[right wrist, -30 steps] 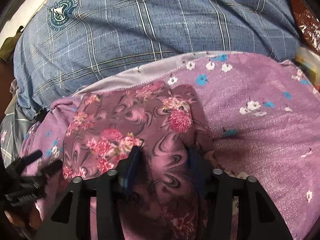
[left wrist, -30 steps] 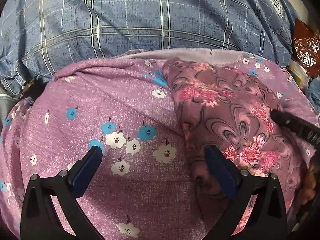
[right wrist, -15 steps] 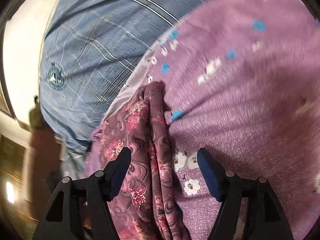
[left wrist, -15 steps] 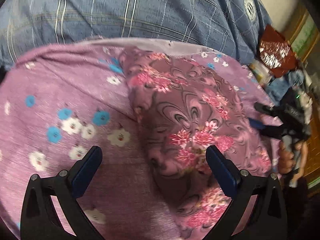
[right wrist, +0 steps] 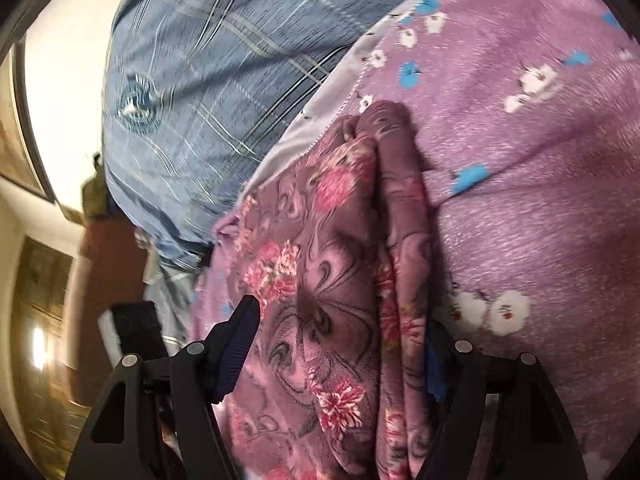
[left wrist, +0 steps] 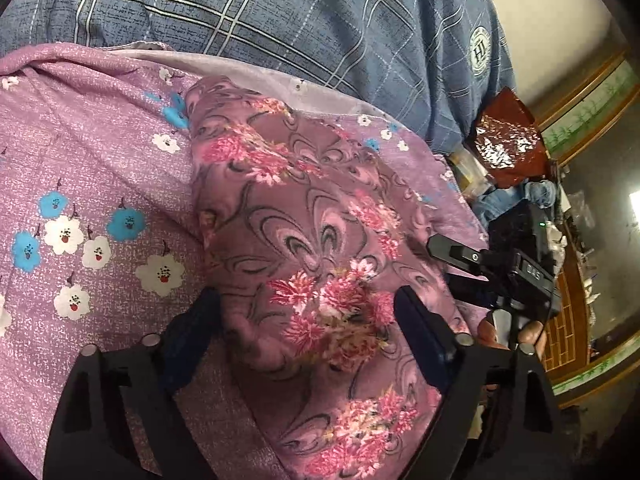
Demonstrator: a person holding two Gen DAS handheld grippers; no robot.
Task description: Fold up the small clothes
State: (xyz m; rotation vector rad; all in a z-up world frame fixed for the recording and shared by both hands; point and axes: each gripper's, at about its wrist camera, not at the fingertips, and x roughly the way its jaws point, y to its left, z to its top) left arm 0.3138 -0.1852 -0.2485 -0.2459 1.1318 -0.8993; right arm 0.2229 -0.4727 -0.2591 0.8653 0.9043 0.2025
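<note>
A lilac bedsheet printed with white and blue flowers (left wrist: 100, 184) covers the surface, with a blue plaid quilt (left wrist: 280, 16) across the top of both frames and wooden wall panelling (left wrist: 580, 92) at the right edge. One mauve garment with pink flowers (left wrist: 312, 240), folded, lies centre frame on the sheet. The two grippers straddle it: the left gripper (left wrist: 308, 332) closing its jaws, the right gripper (right wrist: 344, 344) with jaws apart, neither pressing the cloth.

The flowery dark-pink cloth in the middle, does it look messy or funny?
A bit. The dark-pink floral garment lies bunched and lopsided on the lilac blossom-print sheet, and in the right wrist view its right edge is stacked in uneven ridges instead of one flat fold. No tear or stain shows.
</note>
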